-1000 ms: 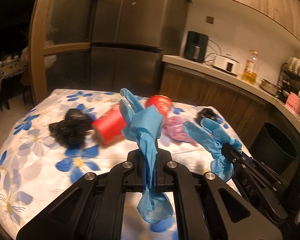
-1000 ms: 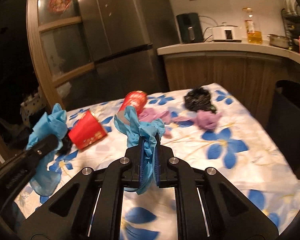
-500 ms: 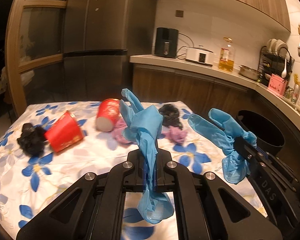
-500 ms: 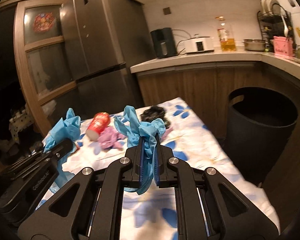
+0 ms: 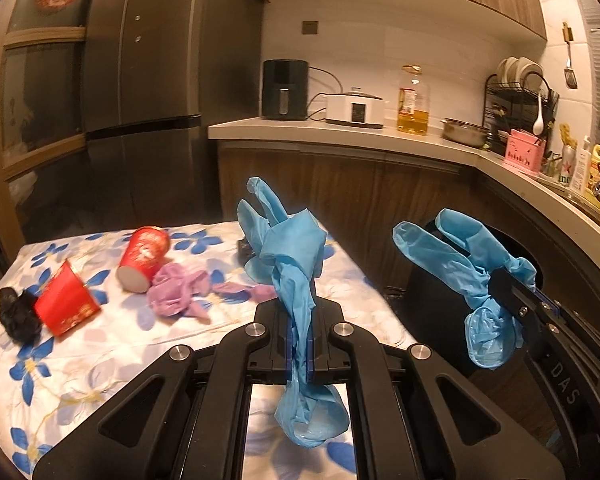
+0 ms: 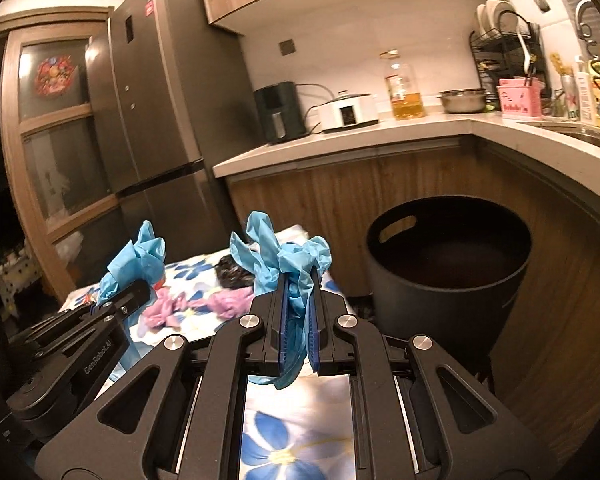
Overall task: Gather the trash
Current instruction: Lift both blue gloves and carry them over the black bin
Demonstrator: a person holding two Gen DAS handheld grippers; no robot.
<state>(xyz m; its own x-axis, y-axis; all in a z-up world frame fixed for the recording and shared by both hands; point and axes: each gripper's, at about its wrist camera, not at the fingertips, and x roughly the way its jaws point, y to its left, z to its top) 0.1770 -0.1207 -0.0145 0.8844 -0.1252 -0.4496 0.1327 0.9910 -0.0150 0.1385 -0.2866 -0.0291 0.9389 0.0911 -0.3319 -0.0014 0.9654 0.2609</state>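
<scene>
Thin, glossy, seemingly rubbery blue gloves [image 5: 296,264]; matt black plastic bin [image 6: 448,276]; smooth floral cloth [image 5: 100,344].

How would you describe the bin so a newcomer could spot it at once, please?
Start at the wooden counter cabinets. On the floor between them and the floral table stands the bin. It is round, black and open-topped, with a handle slot near its rim.

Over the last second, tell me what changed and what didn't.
Both grippers swung right, away from the table and toward the black bin, now large ahead of the right gripper. Unchanged: the left gripper and the right each stay clamped on a blue glove; the red cups lie tipped.
</scene>
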